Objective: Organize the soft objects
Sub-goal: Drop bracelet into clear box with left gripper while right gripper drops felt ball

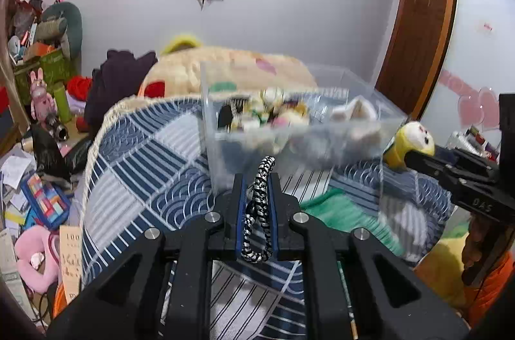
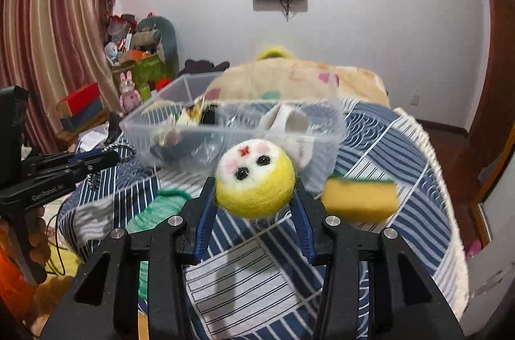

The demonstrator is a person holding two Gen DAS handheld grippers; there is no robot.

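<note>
The left gripper point(image 1: 256, 179) is closed on a black-and-white braided cord loop point(image 1: 257, 211), pinched between its blue-lined fingers point(image 1: 238, 211) in the lower centre of the left wrist view. The long axis of the loop runs up and away along the fingers, and its upper end stands out past the fingertips toward the clear plastic storage box point(image 1: 322, 143) in the middle of the frame.

The right gripper point(image 2: 254, 179) grips a round yellow felt ball with a white face point(image 2: 256, 179) between its two blue pads, in the centre of the right wrist view. The face, with two black eyes and a red mark, looks up toward the camera. In the left wrist view the same ball point(image 1: 408, 143) shows at the right edge, its face turned to the upper right.

The box stands on a blue-and-white patterned cover point(image 2: 402, 179) and holds several small soft things, blurred. A yellow sponge with a green top point(image 2: 359, 198) lies flat on the cover just right of the ball, its long axis going left to right.

In the right wrist view, the body of the left gripper at the left edge carries white letters like "GenRobot", with the end unclear. In the left wrist view, letters like "DAS" show at the right on the other gripper.
</note>
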